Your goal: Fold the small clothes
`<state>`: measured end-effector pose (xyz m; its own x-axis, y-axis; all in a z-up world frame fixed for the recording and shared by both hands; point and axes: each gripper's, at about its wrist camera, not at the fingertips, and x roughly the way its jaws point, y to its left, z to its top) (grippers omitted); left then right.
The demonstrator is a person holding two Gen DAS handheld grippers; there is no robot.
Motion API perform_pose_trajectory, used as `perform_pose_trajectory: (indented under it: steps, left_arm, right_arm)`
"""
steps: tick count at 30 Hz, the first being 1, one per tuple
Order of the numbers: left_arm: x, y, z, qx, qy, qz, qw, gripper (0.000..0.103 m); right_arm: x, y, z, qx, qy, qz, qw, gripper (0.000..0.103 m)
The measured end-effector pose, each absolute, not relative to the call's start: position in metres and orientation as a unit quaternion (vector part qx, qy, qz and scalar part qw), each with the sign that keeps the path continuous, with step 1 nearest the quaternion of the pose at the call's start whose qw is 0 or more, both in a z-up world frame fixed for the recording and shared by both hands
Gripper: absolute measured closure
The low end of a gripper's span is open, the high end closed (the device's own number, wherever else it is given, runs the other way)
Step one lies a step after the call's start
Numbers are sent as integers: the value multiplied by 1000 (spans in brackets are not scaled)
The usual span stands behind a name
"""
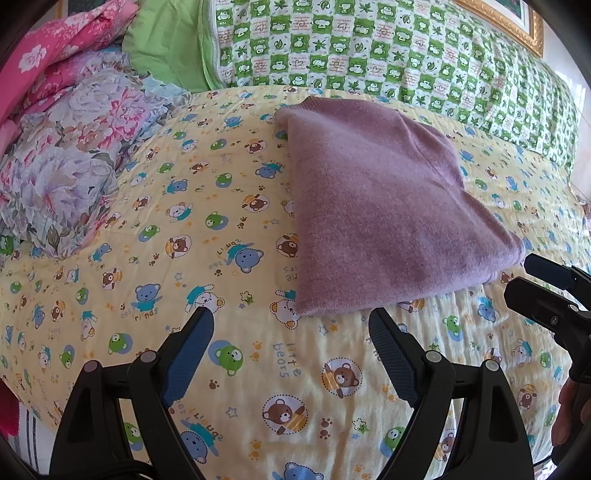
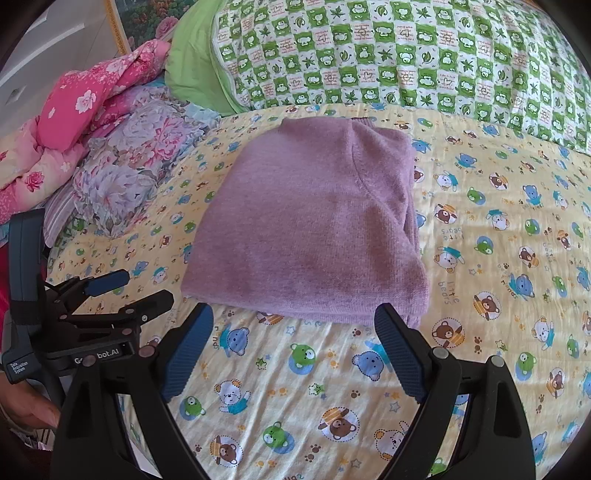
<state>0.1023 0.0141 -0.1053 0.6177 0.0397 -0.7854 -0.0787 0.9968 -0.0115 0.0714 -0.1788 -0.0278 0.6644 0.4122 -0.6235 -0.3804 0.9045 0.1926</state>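
A purple knit garment (image 1: 380, 206) lies folded into a compact rectangle on the yellow bear-print bedsheet (image 1: 184, 229); it also shows in the right wrist view (image 2: 310, 229). My left gripper (image 1: 291, 321) is open and empty, just in front of the garment's near edge, above the sheet. My right gripper (image 2: 295, 319) is open and empty, its fingertips close to the garment's near edge. The right gripper also shows at the right edge of the left wrist view (image 1: 543, 284), and the left gripper at the left of the right wrist view (image 2: 122, 291).
A green checked quilt (image 1: 369, 44) lies along the back of the bed. Folded floral bedding (image 1: 70, 166) and a pink floral quilt (image 1: 55, 48) are piled at the left. A gold picture frame (image 1: 517, 26) hangs behind.
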Motion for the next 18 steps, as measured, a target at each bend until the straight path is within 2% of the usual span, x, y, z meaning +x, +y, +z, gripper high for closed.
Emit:
perform_pose_trajectory:
  steps: [18]
  left_arm:
    - [101, 15, -105, -23, 435, 36, 899, 17]
  right_arm:
    - [70, -176, -27, 26, 348, 216, 912, 14]
